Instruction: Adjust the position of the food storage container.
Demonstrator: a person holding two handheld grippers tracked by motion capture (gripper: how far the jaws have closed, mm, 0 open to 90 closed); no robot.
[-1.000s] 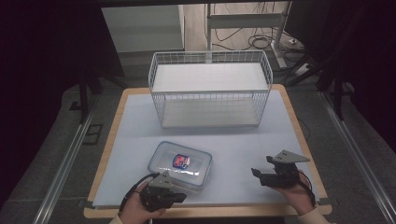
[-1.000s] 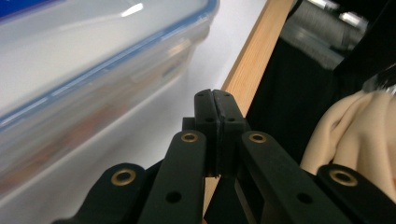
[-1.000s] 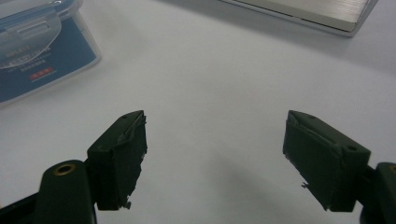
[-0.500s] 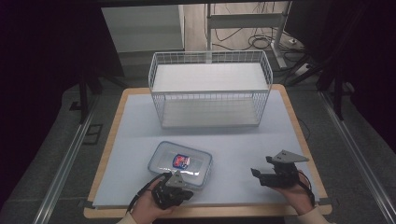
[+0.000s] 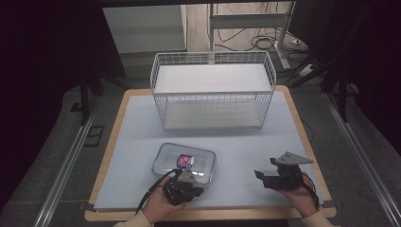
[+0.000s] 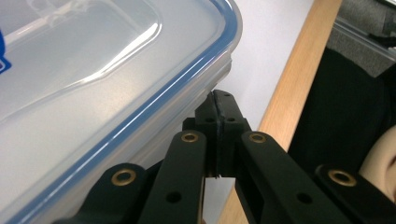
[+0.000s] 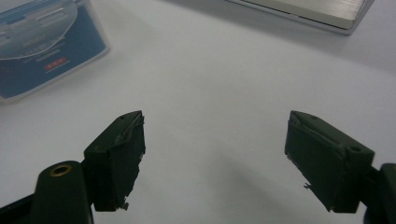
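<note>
Left gripper point(image 6: 217, 135), jaws pressed together, sits just under the container point(image 5: 184, 163) lid's near rim. Best to lever up gently. Right gripper point(image 7: 212, 163) waits, jaws wide.

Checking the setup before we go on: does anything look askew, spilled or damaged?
Nothing stands out. The lidded plastic container lies flat on the table, lid seated, and the wire basket stands upright behind it.
</note>
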